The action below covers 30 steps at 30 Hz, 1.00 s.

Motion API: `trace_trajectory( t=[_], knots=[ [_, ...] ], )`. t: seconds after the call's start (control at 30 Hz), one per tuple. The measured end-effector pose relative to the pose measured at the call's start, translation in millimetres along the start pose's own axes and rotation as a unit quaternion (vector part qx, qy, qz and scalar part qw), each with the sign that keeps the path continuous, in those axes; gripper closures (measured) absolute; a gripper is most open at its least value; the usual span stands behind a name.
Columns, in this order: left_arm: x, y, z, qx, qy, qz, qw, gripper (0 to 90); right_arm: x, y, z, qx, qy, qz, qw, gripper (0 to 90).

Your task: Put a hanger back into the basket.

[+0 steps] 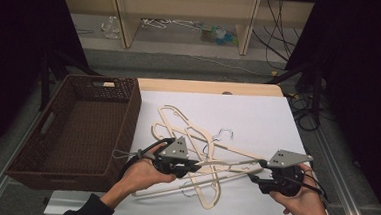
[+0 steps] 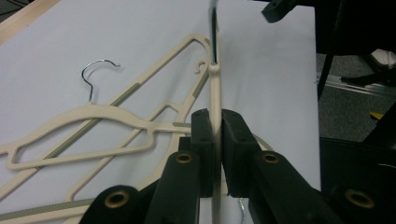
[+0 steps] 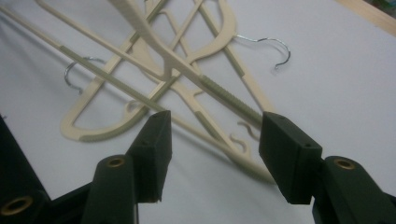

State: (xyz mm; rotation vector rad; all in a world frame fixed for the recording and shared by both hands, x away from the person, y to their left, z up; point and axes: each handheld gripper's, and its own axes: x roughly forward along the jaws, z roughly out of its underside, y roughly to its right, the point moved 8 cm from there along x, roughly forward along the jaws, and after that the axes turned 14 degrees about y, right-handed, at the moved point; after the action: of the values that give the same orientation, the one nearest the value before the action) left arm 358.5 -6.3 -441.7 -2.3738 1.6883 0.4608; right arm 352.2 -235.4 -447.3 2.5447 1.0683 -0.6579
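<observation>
A person works a tangle of cream hangers (image 1: 195, 153) on a white table (image 1: 268, 117), with a brown wicker basket (image 1: 77, 130) waiting at the left, likely their destination. The left gripper (image 2: 217, 140) is clamped tight on the thin bar of one hanger (image 2: 215, 93), holding it edge-up and raised off the pile so it can come free of the others. The right gripper (image 3: 212, 140) stands with its jaws apart and nothing pressed between them, hovering just over the crossed bars near the table's right side, probably having given that end over so the left hand alone carries the piece. The remaining hangers lie overlapped flat, their wire hooks (image 3: 266, 46) pointing different ways.
</observation>
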Motion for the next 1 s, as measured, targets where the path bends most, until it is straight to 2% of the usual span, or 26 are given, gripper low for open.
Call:
trace_trajectory(
  t=[0.1,0.13,0.2,0.3,0.47,0.57,0.67,0.7,0.93,1.0],
  knots=[
    [-6.7,-1.9,-2.9,-0.01,0.011,-0.021,0.9997,85.3,0.6,2.5,-0.4,0.011,0.024,0.012,0.9996,39.6],
    [-8.9,-3.0,-4.0,-0.017,0.016,-0.022,0.9995,85.4,0.6,3.2,0.2,0.014,0.026,0.017,0.9994,39.2],
    [-13.8,-5.6,-4.9,-0.044,0.024,-0.028,0.9984,85.4,0.7,2.8,1.0,0.022,0.027,0.022,0.9992,38.3],
    [-19.2,-8.8,-3.7,-0.048,0.018,-0.037,0.998,85.5,1.6,2.7,2.2,0.019,0.025,0.021,0.9993,37.9],
    [-25.2,-11.4,1.3,-0.065,0.001,-0.041,0.9971,85.6,4.8,-0.6,3.6,0.016,0.022,0.014,0.9995,38.5],
    [-27.1,-11.2,3.9,-0.051,-0.017,-0.035,0.9979,85.6,6.9,-2.7,4.7,0.012,0.019,0.007,0.9997,38.6],
    [-26.9,-8.7,4.1,-0.052,-0.02,-0.028,0.9981,85.6,7.8,-3.4,5.7,0.015,0.018,0.007,0.9997,38.8],
    [-27.6,-8.5,3.8,-0.046,-0.023,-0.034,0.9981,85.7,7.9,-3.2,6.1,0.014,0.017,0.007,0.9997,38.8],
    [-32.4,-9.2,-1.4,-0.025,-0.016,-0.043,0.9986,85.9,7.5,-2.2,6.6,0.013,0.018,0.006,0.9997,39.1],
    [-36.9,-10.2,-4.7,-0.032,-0.011,-0.045,0.9984,85.9,7.6,-2.5,6.7,0.014,0.017,0.006,0.9997,39.2]
  ],
)
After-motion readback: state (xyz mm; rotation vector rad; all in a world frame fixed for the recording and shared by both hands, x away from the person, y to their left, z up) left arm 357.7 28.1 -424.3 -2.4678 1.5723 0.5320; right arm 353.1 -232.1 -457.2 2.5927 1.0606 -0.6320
